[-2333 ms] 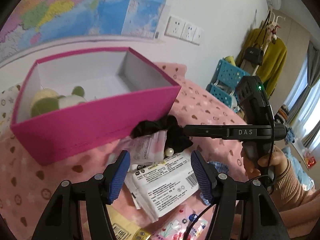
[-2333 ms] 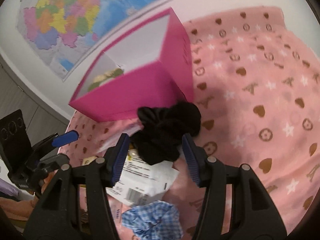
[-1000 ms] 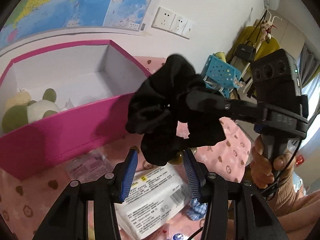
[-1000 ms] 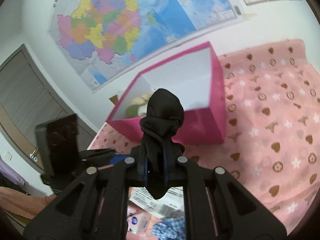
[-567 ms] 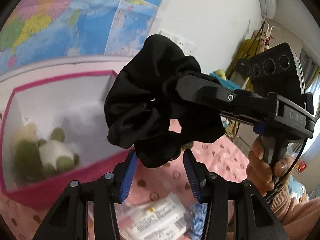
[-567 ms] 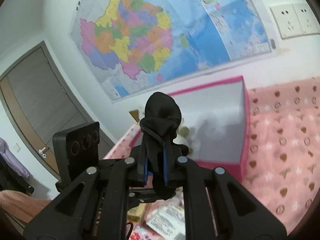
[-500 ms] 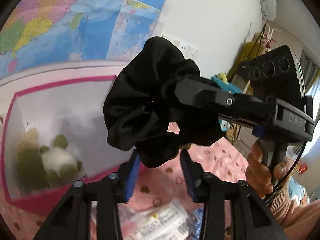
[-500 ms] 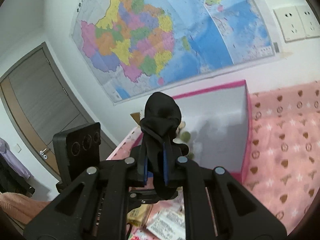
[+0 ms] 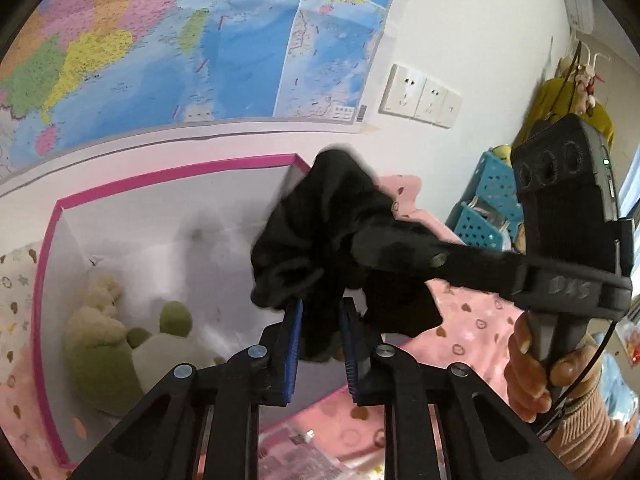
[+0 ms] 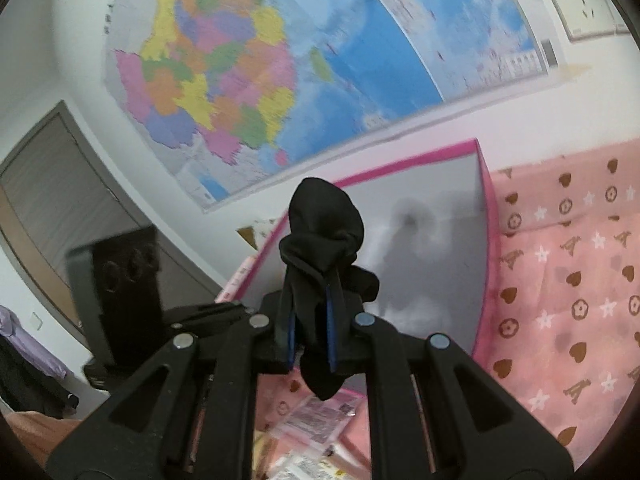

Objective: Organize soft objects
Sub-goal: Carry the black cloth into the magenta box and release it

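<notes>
Scrunchie point(image 9: 320, 240) now above toy-holding pink box point(image 9: 44, 280).

The open pink cardboard box point(image 9: 48, 272) has bare white floor across its middle and right, while green-and-cream plush toys point(image 9: 120, 344) fill its near-left corner and the black fabric scrunchie point(image 9: 320, 248) hangs over its right wall.

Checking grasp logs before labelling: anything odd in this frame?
Yes. Both tools pinch the same black fabric scrunchie: the right tool clamps it, and the left tool has closed on its hanging end, above the open pink box. Nothing spilled or damaged.
</notes>
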A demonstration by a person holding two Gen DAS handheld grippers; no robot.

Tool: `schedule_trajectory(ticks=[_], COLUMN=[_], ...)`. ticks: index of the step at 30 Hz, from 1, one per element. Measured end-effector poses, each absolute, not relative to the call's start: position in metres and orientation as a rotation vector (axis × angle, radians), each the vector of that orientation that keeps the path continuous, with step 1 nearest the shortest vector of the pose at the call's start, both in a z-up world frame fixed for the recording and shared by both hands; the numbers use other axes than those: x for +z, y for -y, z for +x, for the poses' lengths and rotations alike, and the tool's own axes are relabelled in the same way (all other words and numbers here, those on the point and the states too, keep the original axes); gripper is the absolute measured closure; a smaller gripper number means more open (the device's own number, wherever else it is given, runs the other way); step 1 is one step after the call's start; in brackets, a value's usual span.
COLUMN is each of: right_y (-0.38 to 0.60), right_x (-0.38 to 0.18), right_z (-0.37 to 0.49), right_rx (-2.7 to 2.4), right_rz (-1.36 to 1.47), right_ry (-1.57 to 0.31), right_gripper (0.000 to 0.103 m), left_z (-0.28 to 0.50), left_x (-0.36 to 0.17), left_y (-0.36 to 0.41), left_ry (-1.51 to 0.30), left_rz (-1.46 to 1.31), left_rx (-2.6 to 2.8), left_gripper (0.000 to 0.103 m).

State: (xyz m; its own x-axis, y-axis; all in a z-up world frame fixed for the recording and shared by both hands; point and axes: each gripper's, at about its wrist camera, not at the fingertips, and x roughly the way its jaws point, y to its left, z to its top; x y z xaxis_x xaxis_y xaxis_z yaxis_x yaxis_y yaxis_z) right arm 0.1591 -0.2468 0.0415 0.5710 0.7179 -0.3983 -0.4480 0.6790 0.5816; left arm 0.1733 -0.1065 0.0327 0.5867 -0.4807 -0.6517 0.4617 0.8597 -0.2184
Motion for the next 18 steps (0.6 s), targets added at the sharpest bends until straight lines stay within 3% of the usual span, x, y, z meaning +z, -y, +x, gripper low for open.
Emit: schedule_trajectory(ticks=[4, 7, 11, 18], right_y=[0.243, 0.237, 0.231, 0.241], right_x=[0.021, 0.011, 0.014, 0.035], right_z=[0.175, 0.181, 0.176, 0.146], right_rx=[0.641, 0.528, 0.435, 0.437], right_rz=[0.402, 0.286, 0.173, 0.146], right_ry=[-0.727, -0.778, -0.766, -0.685], right_gripper=[0.089, 0.076, 0.071, 0.068], left_z=[0.183, 0.183, 0.18, 0.154], left_x=[0.027, 0.023, 0.019, 0.031], left_y=[0.113, 0.11, 0.108, 0.102], left_ry=[-0.777, -0.779, -0.785, -0.727], left_rz=[0.007, 0.008, -0.015, -0.018], left_rx=[-0.507, -0.483, -0.479, -0.509], left_gripper=[0.085, 0.085, 0.085, 0.074])
